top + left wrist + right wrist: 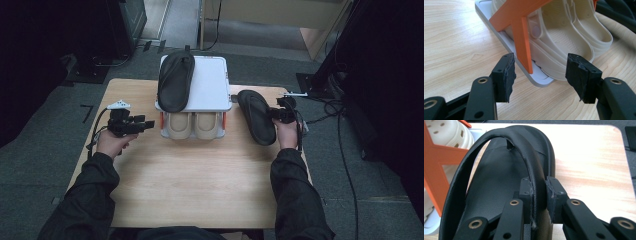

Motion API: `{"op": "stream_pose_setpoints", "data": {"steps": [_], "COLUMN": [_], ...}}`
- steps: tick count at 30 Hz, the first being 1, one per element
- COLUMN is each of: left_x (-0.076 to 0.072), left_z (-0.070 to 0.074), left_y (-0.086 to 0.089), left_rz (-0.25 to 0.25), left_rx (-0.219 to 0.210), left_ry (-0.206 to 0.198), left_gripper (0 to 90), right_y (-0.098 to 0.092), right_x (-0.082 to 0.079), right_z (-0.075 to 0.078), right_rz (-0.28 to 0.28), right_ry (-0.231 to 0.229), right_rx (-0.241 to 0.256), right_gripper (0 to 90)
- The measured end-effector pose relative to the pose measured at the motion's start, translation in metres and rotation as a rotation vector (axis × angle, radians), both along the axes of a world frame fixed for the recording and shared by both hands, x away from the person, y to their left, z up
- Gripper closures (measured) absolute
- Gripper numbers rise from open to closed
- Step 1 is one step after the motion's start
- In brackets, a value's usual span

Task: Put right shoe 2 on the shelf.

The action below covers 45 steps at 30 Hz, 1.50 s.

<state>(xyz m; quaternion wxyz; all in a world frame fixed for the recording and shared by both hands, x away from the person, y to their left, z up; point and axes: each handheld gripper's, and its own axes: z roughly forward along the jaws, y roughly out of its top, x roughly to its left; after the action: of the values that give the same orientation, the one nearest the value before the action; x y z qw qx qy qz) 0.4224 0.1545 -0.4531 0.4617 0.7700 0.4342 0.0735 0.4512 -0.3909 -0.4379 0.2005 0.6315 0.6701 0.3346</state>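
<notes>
Right gripper point(539, 192) jaws clamped on strap of black flip-flop point(499, 182), flip-flop on table point(200, 170) right of shoe rack point(207, 82). Left gripper point(540, 75) jaws apart, empty, near rack's cream clogs point(564, 37). Second flip-flop point(176, 80) on rack top.

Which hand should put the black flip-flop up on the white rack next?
The right gripper, probably: its jaws are already shut on the strap of the black flip-flop beside the white two-tier rack. The left gripper is open, holding nothing.

Matt black leather-look sandal point(499, 185); smooth wood-grain table point(589, 162).
</notes>
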Motion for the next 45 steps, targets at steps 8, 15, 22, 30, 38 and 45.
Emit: {"op": "stream_pose_setpoints", "data": {"steps": [8, 15, 22, 30, 38, 45], "left_x": [-0.001, -0.001, -0.001, 0.000, -0.001, -0.001], "left_z": [0.000, 0.000, 0.000, 0.000, 0.001, 0.001], "left_y": [-0.001, 0.001, 0.000, 0.001, 0.000, 0.001], "left_rz": [-0.008, -0.005, -0.008, -0.020, -0.033, -0.036], "left_rx": [0.004, -0.003, -0.001, -0.014, 0.004, -0.003], "left_ry": [0.003, 0.004, 0.002, 0.009, 0.003, -0.004], "left_gripper": [40.6, 40.0, 40.0, 39.6, 39.4, 39.6], "right_y": [0.004, 0.009, 0.015, 0.029, 0.047, 0.065], "right_x": [0.005, 0.008, 0.013, 0.023, 0.032, 0.040], "right_z": [0.029, 0.051, 0.072, 0.098, 0.120, 0.133], "right_rz": [0.006, 0.009, 0.010, 0.020, 0.041, 0.060], "right_ry": [-0.019, -0.029, -0.043, -0.057, -0.081, -0.097], "right_rx": [-0.016, -0.039, -0.046, -0.069, -0.072, -0.079], "right_gripper": [76.6, 76.6, 76.7, 76.7, 76.7, 76.7]}}
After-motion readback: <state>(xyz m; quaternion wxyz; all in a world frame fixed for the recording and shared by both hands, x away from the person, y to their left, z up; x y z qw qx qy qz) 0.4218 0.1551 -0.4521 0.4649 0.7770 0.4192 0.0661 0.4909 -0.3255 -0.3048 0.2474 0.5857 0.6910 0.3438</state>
